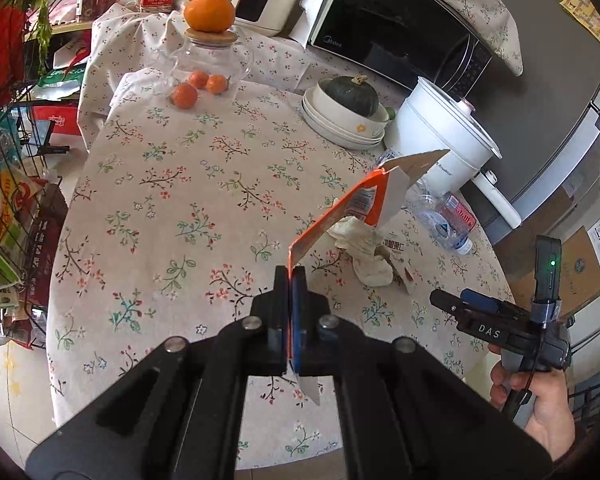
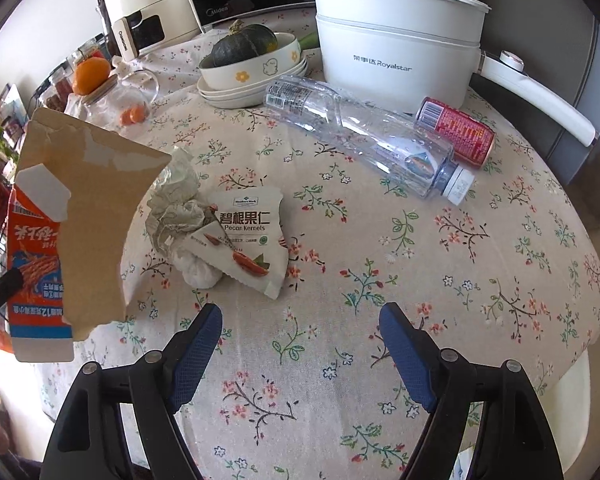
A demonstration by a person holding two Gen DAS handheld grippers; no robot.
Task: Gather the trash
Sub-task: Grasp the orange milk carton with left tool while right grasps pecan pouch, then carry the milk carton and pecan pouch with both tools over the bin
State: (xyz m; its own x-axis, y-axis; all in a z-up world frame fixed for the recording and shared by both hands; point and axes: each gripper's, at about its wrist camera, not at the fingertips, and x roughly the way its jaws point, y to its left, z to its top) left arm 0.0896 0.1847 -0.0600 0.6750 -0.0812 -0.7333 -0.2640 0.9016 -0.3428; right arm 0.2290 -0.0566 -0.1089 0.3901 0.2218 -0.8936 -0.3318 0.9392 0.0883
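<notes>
Between the closed jaws of the left gripper (image 1: pixel 291 280) the flattened orange cardboard carton (image 1: pixel 340 208) is pinched only by one thin edge, lifted clear of the floral tablecloth (image 1: pixel 172 200); it may pivot or slip out; the right gripper (image 2: pixel 300 320) hangs open and empty, and only its view shows, ahead of its jaws, the white pecan wrapper (image 2: pixel 252 236), the crumpled tissue (image 2: pixel 176 208), the clear plastic bottle (image 2: pixel 364 136) and the red can (image 2: pixel 456 132) beyond

A torn orange snack carton (image 2: pixel 40 248), flattened with its brown inside showing, hangs above the table, pinched at one edge. On the floral tablecloth lie a crumpled tissue (image 2: pixel 176 204) touching a pecan kernels packet (image 2: pixel 252 236), a clear plastic bottle (image 2: pixel 364 132) on its side, and beside it a red can (image 2: pixel 456 132).
</notes>
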